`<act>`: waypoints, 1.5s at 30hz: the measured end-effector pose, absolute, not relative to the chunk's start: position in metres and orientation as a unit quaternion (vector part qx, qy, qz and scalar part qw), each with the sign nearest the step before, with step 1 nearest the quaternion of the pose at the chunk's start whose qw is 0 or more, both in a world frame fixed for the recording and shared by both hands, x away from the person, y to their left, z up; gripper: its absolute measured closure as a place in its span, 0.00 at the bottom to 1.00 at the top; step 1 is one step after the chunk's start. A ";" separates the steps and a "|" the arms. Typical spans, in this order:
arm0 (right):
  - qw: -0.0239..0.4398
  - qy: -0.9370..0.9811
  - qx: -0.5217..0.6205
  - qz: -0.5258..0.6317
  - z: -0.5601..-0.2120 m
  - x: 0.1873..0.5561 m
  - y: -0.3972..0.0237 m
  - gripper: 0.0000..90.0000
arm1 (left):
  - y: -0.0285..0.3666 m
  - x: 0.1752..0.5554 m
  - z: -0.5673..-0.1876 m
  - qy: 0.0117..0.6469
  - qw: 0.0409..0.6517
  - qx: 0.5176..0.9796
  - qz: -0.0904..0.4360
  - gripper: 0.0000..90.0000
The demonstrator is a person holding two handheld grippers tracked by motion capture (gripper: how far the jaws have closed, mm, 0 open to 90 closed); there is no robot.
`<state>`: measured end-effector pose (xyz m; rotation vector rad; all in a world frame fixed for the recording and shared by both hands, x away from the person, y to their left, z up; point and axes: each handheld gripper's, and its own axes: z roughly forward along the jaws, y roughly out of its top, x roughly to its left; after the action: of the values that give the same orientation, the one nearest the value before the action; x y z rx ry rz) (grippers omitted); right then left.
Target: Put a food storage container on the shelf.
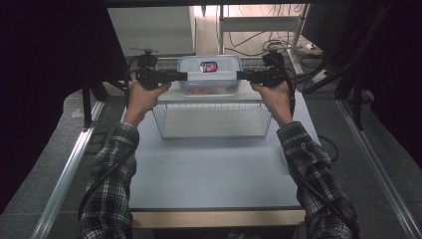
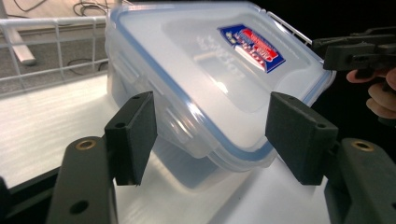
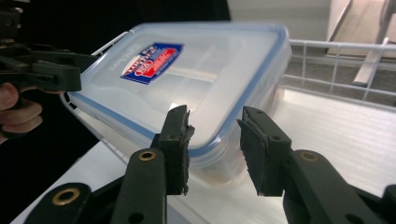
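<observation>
While both hands reach out over the pale blue-grey table (image 1: 209, 174), a clear plastic lidded box (image 1: 209, 74) sits above the white wire basket (image 1: 211, 119).

Left gripper (image 2: 212, 135): jaws wide apart around the box's blue-rimmed corner, not touching. Right gripper (image 3: 215, 144): jaws parted, straddling the opposite edge. A red-and-blue label (image 2: 251, 47) marks the lid.

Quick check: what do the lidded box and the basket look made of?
Box: looks like translucent plastic, smooth and glossy; reddish contents show through its wall, and the lid has a blue seal line. Basket: apparently white-coated metal wire, shown by its thin open grid.
</observation>
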<state>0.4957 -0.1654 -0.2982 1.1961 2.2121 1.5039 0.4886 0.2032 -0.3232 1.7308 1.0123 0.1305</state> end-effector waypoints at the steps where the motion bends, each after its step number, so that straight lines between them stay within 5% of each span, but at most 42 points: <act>1: 0.108 0.751 0.406 0.509 -0.298 0.497 -0.164 0.70 | 0.203 0.490 -0.323 0.428 0.536 0.726 0.056 0.38; 12: 0.131 0.759 0.398 0.498 -0.294 0.496 -0.160 0.68 | 0.200 0.482 -0.315 0.431 0.514 0.730 0.133 0.46; 28: 0.134 0.776 0.337 0.515 -0.309 0.468 -0.167 0.33 | 0.199 0.438 -0.333 0.383 0.537 0.738 0.143 0.19; 45: 0.151 0.789 0.307 0.510 -0.341 0.433 -0.169 0.18 | 0.194 0.382 -0.372 0.361 0.525 0.758 0.142 0.11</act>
<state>0.4334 -0.1686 -0.3410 0.8805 2.2666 1.4640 0.3820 0.1941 -0.3723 1.8125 0.8647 0.3391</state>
